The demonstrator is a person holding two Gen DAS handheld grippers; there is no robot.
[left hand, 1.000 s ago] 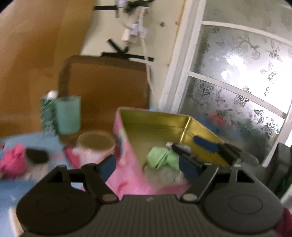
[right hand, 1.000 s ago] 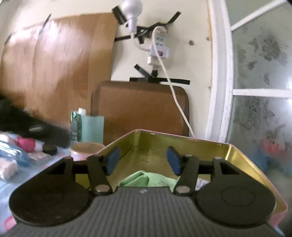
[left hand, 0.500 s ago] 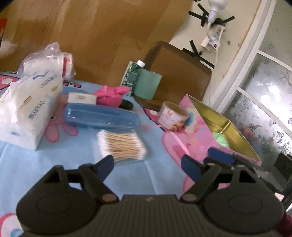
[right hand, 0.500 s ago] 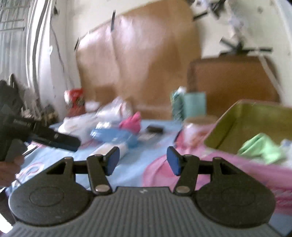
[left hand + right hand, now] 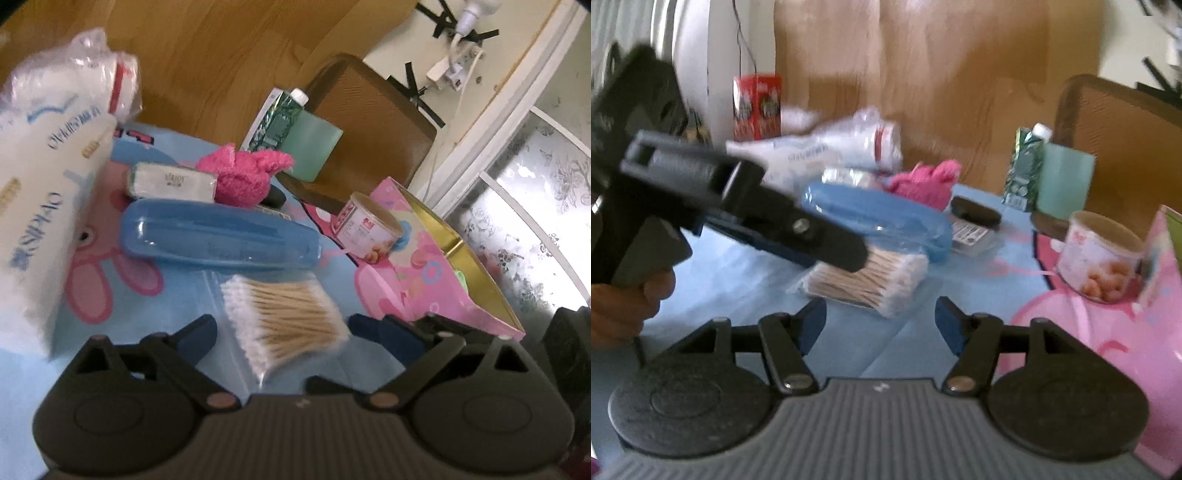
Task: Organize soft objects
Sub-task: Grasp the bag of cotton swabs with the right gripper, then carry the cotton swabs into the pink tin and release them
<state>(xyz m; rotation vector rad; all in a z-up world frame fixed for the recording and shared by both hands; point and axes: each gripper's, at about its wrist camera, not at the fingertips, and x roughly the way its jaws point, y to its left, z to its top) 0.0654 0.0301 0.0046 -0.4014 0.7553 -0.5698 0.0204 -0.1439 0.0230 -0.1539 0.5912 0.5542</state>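
Item, hidden or unclear: from my left wrist view only a sliver of green soft object (image 5: 461, 277) shows over the wall of the pink tin box (image 5: 413, 236), the rest sunk inside its gold interior; the right wrist view is smeared with motion blur and cuts the tin (image 5: 1160, 258) off at the frame edge. Item, left claw (image 5: 282, 334): fingers spread wide, holding nothing, hovering over the bag of cotton swabs (image 5: 284, 317); in the right view I see it from the side (image 5: 827, 251), its fingertips overlapping the swabs (image 5: 886, 280), contact not determinable. Item, right claw (image 5: 881, 325): fingers spread, empty, low over the worktop. Item, pink fluffy cloth (image 5: 243, 177): lying on the worktop beyond the blue plastic case (image 5: 221, 236), beside a small white packet (image 5: 170, 182), well apart from the tin. Item, large tissue pack (image 5: 40, 192) at the left, partly cropped, with a clear bag of white pads (image 5: 74, 77) behind it. Item, round printed tub (image 5: 365, 232) just beside the tin's corner; green carton (image 5: 277, 118) and pale green cup (image 5: 314, 147) further back. Item, surface: worktop (image 5: 155, 306) covered in blue cloth with pink cartoon print. Item, room: brown panelled wall, brown chair back (image 5: 369, 122), power strip taped to a cream wall, frosted patterned window at right.
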